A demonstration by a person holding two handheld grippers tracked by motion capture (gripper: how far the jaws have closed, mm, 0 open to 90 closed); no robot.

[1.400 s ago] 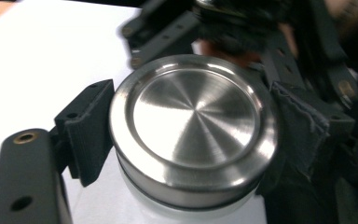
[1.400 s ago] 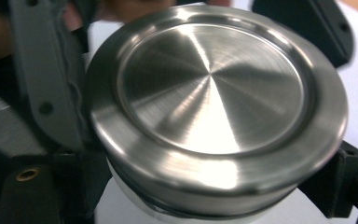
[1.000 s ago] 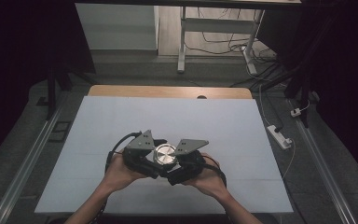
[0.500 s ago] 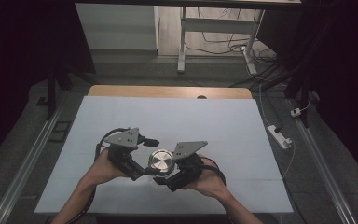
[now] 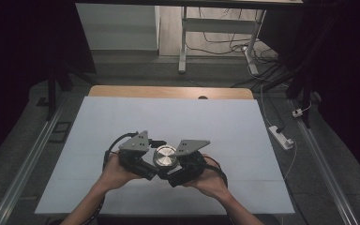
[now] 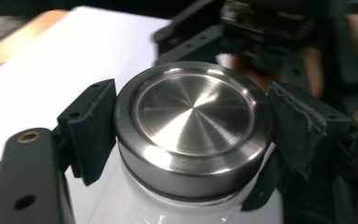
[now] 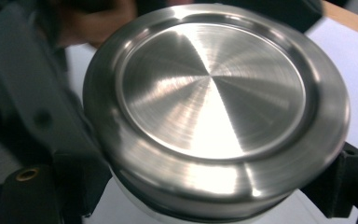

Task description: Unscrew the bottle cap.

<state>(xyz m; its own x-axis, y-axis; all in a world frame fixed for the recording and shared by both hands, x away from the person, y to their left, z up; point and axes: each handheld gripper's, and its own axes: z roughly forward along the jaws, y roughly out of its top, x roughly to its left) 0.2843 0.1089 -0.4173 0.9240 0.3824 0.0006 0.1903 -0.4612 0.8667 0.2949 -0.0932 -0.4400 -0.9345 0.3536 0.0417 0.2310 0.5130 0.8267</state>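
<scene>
A white bottle (image 7: 130,207) with a brushed steel lid (image 5: 164,156) is held upright just above the near middle of the white table. In the left gripper view the lid (image 6: 193,116) sits between my left gripper's (image 6: 193,135) black pads (image 6: 93,126), which press its rim on both sides. These jaws have just been closing onto the lid. My right gripper (image 7: 214,200) is shut on the white body under the lid (image 7: 214,93). In the high view the left gripper (image 5: 157,157) and right gripper (image 5: 171,168) meet at the bottle.
The white table cover (image 5: 168,119) stretches away beyond the hands, with a wooden edge (image 5: 168,92) at the far side. A white power strip (image 5: 281,137) and cables lie on the floor at the right. A metal stand (image 5: 183,42) rises behind the table.
Half a second ago the left gripper stood off to the left of the lid. It has moved back to the right and shut on the lid. The right gripper kept still.
</scene>
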